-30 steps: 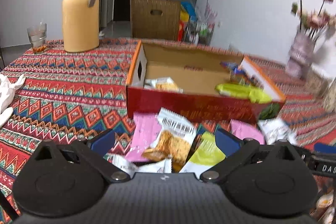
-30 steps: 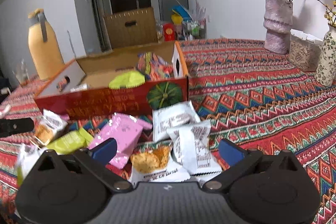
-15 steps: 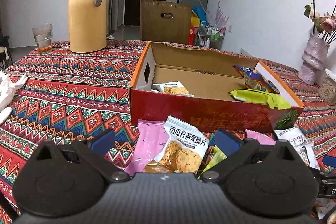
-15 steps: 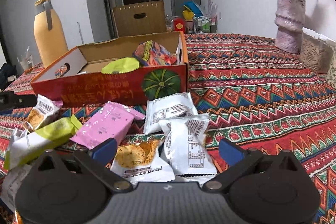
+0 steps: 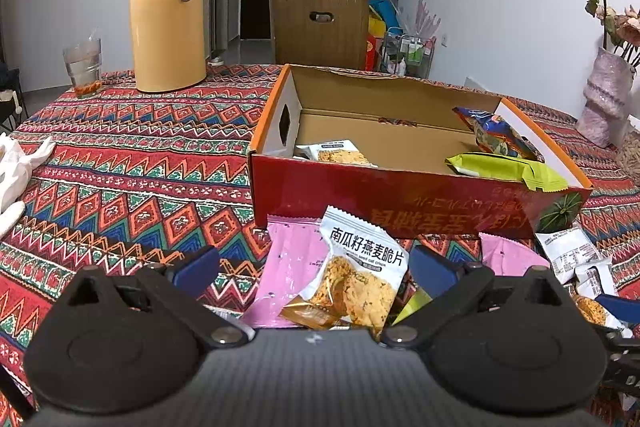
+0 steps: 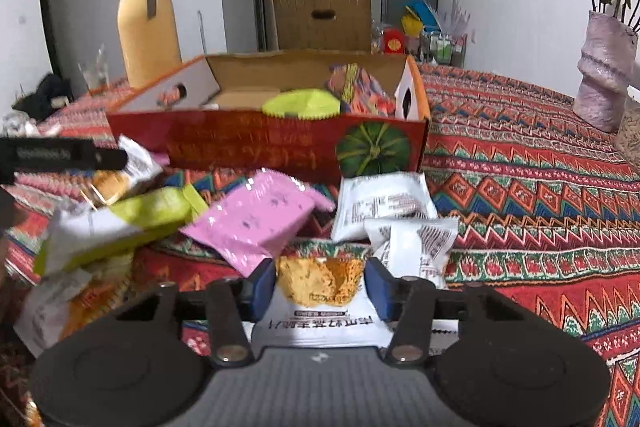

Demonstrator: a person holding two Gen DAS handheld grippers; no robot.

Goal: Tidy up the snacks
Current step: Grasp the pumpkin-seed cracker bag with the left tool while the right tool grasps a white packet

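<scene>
A white oat-crisp packet (image 6: 320, 301) is clamped between the blue pads of the right gripper (image 6: 320, 289), its long axis running away from the camera, its print upside down. The left gripper (image 5: 316, 269) is spread wide above a second oat-crisp packet (image 5: 356, 275), which is tilted upright on a pink packet (image 5: 286, 267). Three packets lie inside the red box (image 5: 400, 195) on the desk (image 5: 120, 167).
</scene>
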